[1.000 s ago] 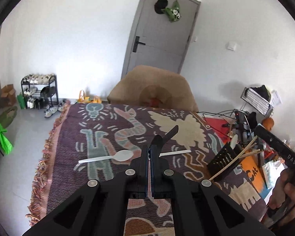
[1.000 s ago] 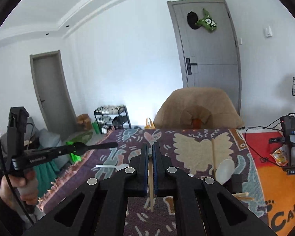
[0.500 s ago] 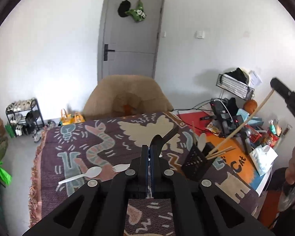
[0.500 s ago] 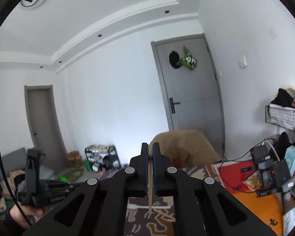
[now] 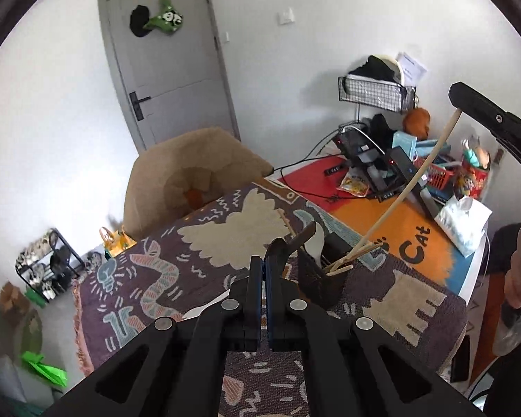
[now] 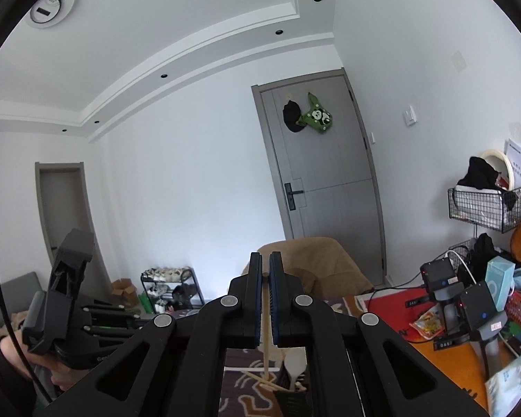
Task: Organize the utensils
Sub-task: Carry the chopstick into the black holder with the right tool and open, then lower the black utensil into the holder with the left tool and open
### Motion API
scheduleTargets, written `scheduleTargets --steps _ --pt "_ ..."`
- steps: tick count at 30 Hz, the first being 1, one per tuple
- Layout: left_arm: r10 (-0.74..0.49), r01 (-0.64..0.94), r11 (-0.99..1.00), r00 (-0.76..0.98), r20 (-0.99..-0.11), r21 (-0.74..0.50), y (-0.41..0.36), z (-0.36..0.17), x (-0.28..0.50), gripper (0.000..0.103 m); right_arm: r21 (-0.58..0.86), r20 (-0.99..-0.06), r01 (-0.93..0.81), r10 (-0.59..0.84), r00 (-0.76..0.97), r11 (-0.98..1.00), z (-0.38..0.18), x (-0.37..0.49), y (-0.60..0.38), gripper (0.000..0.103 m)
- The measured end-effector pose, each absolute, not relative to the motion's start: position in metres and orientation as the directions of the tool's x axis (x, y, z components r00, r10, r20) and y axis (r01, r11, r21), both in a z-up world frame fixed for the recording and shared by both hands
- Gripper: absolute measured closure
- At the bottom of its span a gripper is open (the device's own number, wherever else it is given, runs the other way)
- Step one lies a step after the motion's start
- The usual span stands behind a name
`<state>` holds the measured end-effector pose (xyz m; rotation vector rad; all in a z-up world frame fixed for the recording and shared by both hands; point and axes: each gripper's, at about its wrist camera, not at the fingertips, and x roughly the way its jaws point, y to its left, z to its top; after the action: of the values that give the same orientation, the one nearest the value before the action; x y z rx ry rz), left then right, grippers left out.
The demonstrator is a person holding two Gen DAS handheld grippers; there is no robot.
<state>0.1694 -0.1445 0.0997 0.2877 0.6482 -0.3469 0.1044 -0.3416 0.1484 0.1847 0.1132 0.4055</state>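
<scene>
On the patterned blanket (image 5: 198, 243), a white spoon (image 5: 205, 309) lies low at the left, mostly hidden behind the left gripper (image 5: 263, 271). That gripper's jaws are pressed together and grip a black utensil (image 5: 295, 241), which juts up and to the right from the tips. Just right of it stands the black holder (image 5: 317, 278), with a white spoon head and several wooden sticks leaning out. Farther right, the right gripper (image 5: 456, 99) pinches the top end of a long wooden chopstick (image 5: 413, 182), jaws closed on it; the stick slants down-left, its lower end reaching among the sticks at the holder's mouth.
</scene>
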Motion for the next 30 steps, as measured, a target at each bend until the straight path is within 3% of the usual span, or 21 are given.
scheduleTargets --steps 8,21,23,25,26,30 --pt "-0.225 0.437 0.886 0.696 -0.682 0.154 -0.158 0.102 0.186 0.102 0.222 -0.099 -0.369 0.397 0.912 0.903 0.132 0.121 -0.351 0.098" --pt "-0.194 0.462 0.871 0.632 -0.75 0.164 -0.16 0.093 0.217 0.102 0.114 -0.222 -0.352 0.369 0.903 0.929 0.095 0.172 -0.314 0.098" --pt "-0.192 0.467 0.869 0.621 -0.76 0.162 -0.16 0.091 0.222 0.102 0.127 -0.251 -0.348 0.369 0.895 0.929 0.089 0.179 -0.314 0.09" --pt "-0.19 0.478 0.863 0.606 -0.772 0.163 -0.163 0.09 0.226 0.102 0.166 -0.279 -0.349 0.383 0.881 0.922 0.083 0.183 -0.318 0.042" --pt "-0.188 0.483 0.86 0.601 -0.777 0.165 -0.164 0.089 0.228 0.102 0.183 -0.264 -0.346 0.385 0.884 0.92 0.08 0.18 -0.322 0.037" --pt "-0.162 0.503 0.841 0.583 -0.796 0.197 -0.175 0.086 0.232 0.102 0.266 -0.25 -0.34 0.405 0.879 0.902 0.073 0.173 -0.343 0.037"
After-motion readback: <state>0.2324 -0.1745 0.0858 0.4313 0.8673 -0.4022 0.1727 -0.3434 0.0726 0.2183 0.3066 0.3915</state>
